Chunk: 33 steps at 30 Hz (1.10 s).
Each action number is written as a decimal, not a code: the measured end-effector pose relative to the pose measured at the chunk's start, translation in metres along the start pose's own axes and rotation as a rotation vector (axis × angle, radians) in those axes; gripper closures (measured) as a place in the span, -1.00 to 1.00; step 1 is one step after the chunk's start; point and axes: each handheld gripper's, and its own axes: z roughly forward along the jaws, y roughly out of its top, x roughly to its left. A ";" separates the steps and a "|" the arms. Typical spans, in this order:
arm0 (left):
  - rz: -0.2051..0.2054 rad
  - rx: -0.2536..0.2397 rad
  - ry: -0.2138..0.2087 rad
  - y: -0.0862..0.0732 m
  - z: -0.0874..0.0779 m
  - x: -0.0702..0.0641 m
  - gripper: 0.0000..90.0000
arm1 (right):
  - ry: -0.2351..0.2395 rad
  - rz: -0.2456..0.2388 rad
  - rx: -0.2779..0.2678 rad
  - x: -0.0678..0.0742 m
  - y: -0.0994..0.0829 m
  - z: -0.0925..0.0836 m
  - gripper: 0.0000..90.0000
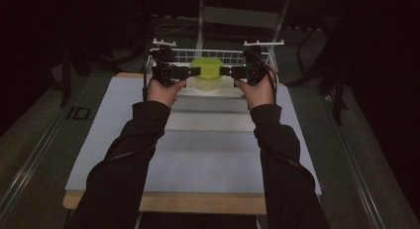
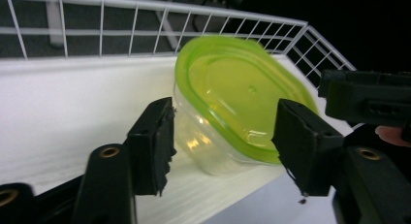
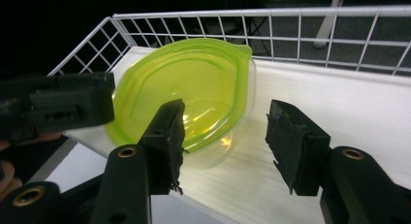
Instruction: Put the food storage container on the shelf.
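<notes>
Clear plastic container [image 1: 206,75] with a translucent lime-green lid [image 2: 242,95] is sitting at top centre of the high view, in a white wire basket [image 1: 208,54] with a thin-rod grid wall and a flat white floor. Container is a rounded oblong, glossy, with highlights showing on the clear wall; the lid has a moulded raised rim and a small pour-tab corner. Left gripper [image 2: 223,139] is standing open: ribbed black pads are flanking the container's near edge, not pressing on it. Right gripper [image 3: 223,136] is also open, one pad overlapping the lid rim in its own view and the other well clear over the basket floor. In the high view both are pointing inward at the container from either side. Container base is partly hidden behind the pads. Table top [image 1: 198,154] is a matte pale sheet with a wooden edge; surroundings are going dark, hard to make out. Sleeves are running off the bottom of the frame.
</notes>
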 end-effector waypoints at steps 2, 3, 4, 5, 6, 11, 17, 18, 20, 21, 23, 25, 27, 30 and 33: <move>0.004 -0.014 -0.003 0.000 -0.003 0.000 -0.15 | 0.003 -0.008 -0.007 0.002 -0.001 -0.003 0.08; -0.006 -0.024 -0.013 -0.002 -0.008 0.002 -0.26 | 0.020 -0.023 -0.017 0.004 -0.004 -0.009 0.20; -0.006 -0.024 -0.013 -0.002 -0.008 0.002 -0.33 | 0.020 -0.023 -0.017 0.004 -0.004 -0.009 0.20; 0.002 -0.031 -0.040 -0.004 -0.012 0.003 -0.33 | 0.027 -0.031 -0.018 0.006 -0.007 -0.012 0.26; 0.012 -0.042 -0.051 -0.006 -0.015 0.002 -0.44 | 0.033 -0.047 -0.008 0.008 -0.015 -0.015 0.59; 0.150 -0.125 -0.070 -0.028 -0.032 -0.003 -0.69 | 0.041 -0.078 0.017 0.013 -0.036 -0.011 1.00; 0.177 -0.164 -0.062 -0.052 -0.041 0.000 -0.94 | 0.061 -0.083 0.037 0.022 -0.047 0.010 1.00; 0.178 -0.185 -0.066 -0.060 -0.044 0.003 -0.94 | 0.057 -0.089 0.035 0.024 -0.047 0.013 1.00; 0.165 -0.194 -0.069 -0.066 -0.046 0.006 -0.94 | 0.058 -0.088 0.039 0.027 -0.048 0.019 1.00; 0.165 -0.194 -0.069 -0.066 -0.046 0.006 -0.94 | 0.056 -0.084 0.041 0.028 -0.048 0.022 1.00; 0.157 -0.194 -0.081 -0.070 -0.048 0.009 -0.94 | 0.055 -0.082 0.048 0.030 -0.048 0.028 1.00; 0.166 -0.180 -0.070 -0.072 -0.049 0.012 -0.94 | 0.054 -0.083 0.048 0.032 -0.047 0.031 1.00; 0.166 -0.176 -0.064 -0.075 -0.052 0.015 -0.94 | 0.052 -0.079 0.049 0.035 -0.045 0.038 1.00; 0.173 -0.174 -0.062 -0.077 -0.054 0.017 -0.94 | 0.049 -0.078 0.047 0.037 -0.042 0.045 1.00; 0.185 -0.170 -0.063 -0.078 -0.055 0.017 -0.94 | 0.044 -0.075 0.047 0.039 -0.039 0.050 1.00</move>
